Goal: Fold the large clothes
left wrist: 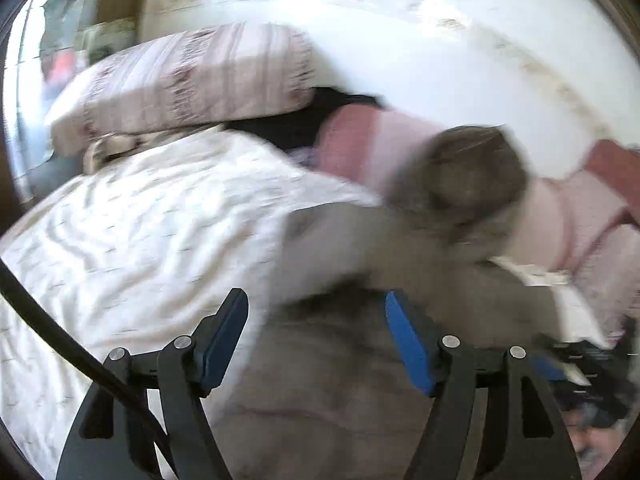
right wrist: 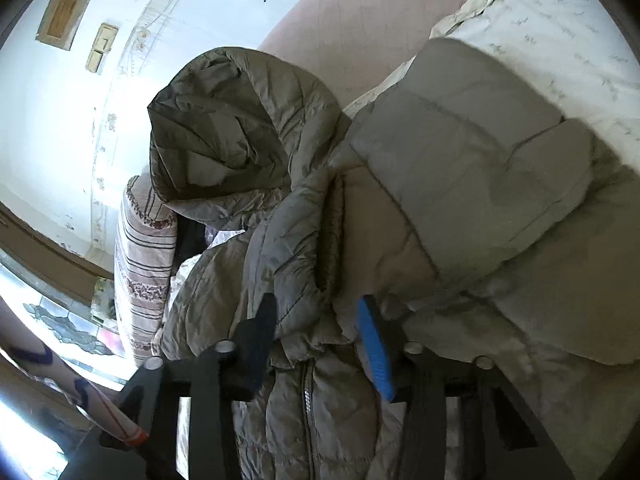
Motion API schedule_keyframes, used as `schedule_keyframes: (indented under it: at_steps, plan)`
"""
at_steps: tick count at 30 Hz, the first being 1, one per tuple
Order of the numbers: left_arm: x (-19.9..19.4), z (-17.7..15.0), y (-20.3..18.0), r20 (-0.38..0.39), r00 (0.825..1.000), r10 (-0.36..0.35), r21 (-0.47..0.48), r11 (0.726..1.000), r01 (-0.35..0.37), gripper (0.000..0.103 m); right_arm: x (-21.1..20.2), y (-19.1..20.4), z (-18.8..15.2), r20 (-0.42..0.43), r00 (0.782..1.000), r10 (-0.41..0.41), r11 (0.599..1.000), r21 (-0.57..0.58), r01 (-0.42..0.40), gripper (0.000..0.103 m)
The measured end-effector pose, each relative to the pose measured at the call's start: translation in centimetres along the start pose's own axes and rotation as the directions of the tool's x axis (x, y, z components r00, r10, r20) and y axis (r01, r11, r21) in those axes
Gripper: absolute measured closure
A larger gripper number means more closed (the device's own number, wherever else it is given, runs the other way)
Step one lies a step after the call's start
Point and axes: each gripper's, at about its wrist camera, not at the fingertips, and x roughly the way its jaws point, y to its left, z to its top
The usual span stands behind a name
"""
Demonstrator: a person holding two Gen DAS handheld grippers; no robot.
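Blur smears the jacket point(left wrist: 360, 360) under the parted left gripper point(left wrist: 316, 328).

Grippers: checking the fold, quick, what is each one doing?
Left gripper: open, above the grey jacket, holding nothing.
Right gripper: jacket edge between its fingers; grip cannot be told.

The jacket point(right wrist: 304, 280) lies on the bed point(right wrist: 560, 32), its hood point(right wrist: 240, 132) toward the wall point(right wrist: 52, 120). A pillow point(left wrist: 192, 80) sits behind the sheet point(left wrist: 132, 220), left of the hood.
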Motion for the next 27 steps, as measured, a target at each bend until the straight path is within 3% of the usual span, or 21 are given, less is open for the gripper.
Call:
schedule_keyframes:
  at_steps: [3,5,8,11,12,19,27]
  plan:
    - [2.9,0.0,1.2,-0.033,0.999,0.001,-0.036,0.999,-0.002,0.033,0.5,0.0,0.1,0.000,0.999,0.035,0.999,-0.006,-0.035,0.060]
    - [4.0,0.3,1.9,-0.061,0.997,-0.038,-0.067,0.997,0.034,0.033,0.8,0.0,0.3,-0.006,0.999,0.052,0.998,-0.020,-0.052,0.060]
    - [5.0,1.7,2.7,-0.039,0.997,-0.068,-0.103,0.993,0.063,0.033,1.1,0.2,0.4,0.015,0.999,0.040,0.999,-0.034,-0.040,0.060]
    - [5.5,1.9,2.8,-0.023,0.998,-0.060,-0.077,0.995,0.058,0.033,1.5,0.1,0.4,0.005,1.000,0.029,0.998,-0.051,-0.028,0.081]
    - [5.7,1.8,2.9,-0.026,0.998,-0.061,-0.072,0.996,0.059,0.033,1.5,0.2,0.5,0.007,1.000,0.023,0.998,-0.060,-0.023,0.083]
    - [6.7,1.2,2.6,-0.054,0.997,-0.058,-0.054,0.997,0.055,0.033,-0.8,0.3,1.2,0.103,0.990,-0.098,0.990,-0.093,0.108,0.084]
    - [8.9,-0.7,0.9,-0.136,0.991,-0.022,0.040,0.999,0.028,0.032,-1.5,-0.4,1.8,0.146,0.952,-0.269,0.951,-0.116,0.287,0.085]
